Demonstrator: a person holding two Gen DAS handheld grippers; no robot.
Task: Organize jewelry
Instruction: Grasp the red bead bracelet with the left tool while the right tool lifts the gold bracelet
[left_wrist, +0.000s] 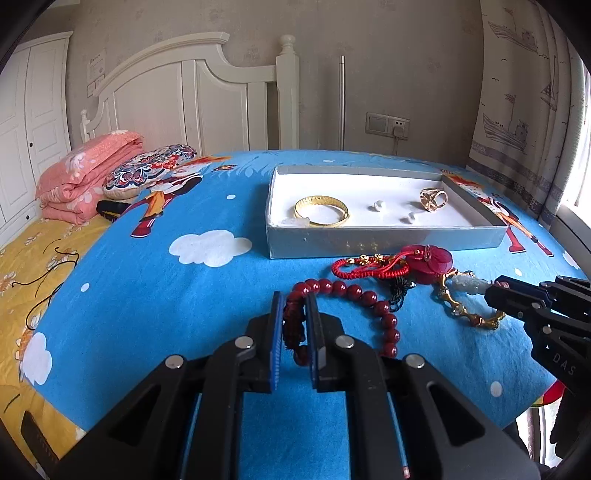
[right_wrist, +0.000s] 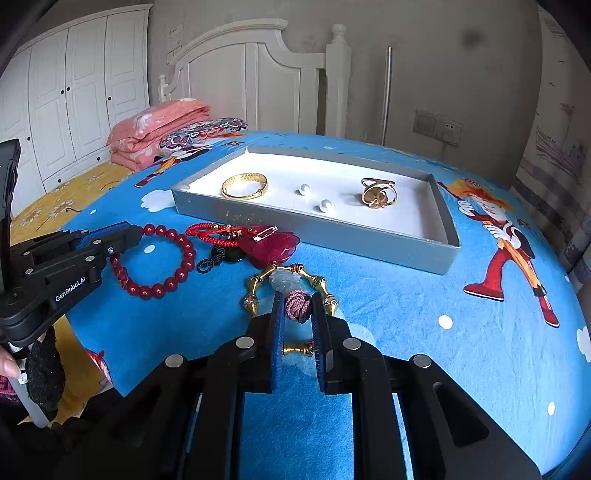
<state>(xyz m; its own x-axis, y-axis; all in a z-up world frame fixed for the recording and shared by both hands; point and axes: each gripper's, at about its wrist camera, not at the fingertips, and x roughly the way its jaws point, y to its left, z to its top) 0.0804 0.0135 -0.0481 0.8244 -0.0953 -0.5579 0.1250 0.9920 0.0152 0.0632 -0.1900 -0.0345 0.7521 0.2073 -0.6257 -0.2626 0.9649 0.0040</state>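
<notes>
A grey tray (left_wrist: 369, 242) (right_wrist: 314, 230) with a white floor holds a gold bangle (left_wrist: 321, 210) (right_wrist: 244, 185), a gold ring (left_wrist: 433, 198) (right_wrist: 378, 193) and two pearls (right_wrist: 304, 189). In front of it lie a red bead bracelet (left_wrist: 369, 297) (right_wrist: 173, 254), a red cord with a red pendant (left_wrist: 430, 260) (right_wrist: 271, 245) and a gold-bead bracelet with a jade charm (left_wrist: 467, 286) (right_wrist: 284, 278). My left gripper (left_wrist: 294, 306) (right_wrist: 138, 234) is shut on the red bead bracelet. My right gripper (right_wrist: 298, 306) (left_wrist: 493, 291) is shut on the pink knot (right_wrist: 297, 303) of the gold-bead bracelet.
Everything lies on a blue cartoon sheet (left_wrist: 166, 295) over a bed. A folded pink quilt (left_wrist: 85, 173) and a patterned pillow (left_wrist: 151, 168) lie at the far left by the white headboard (left_wrist: 192, 96). A curtain (left_wrist: 528, 92) hangs at the right.
</notes>
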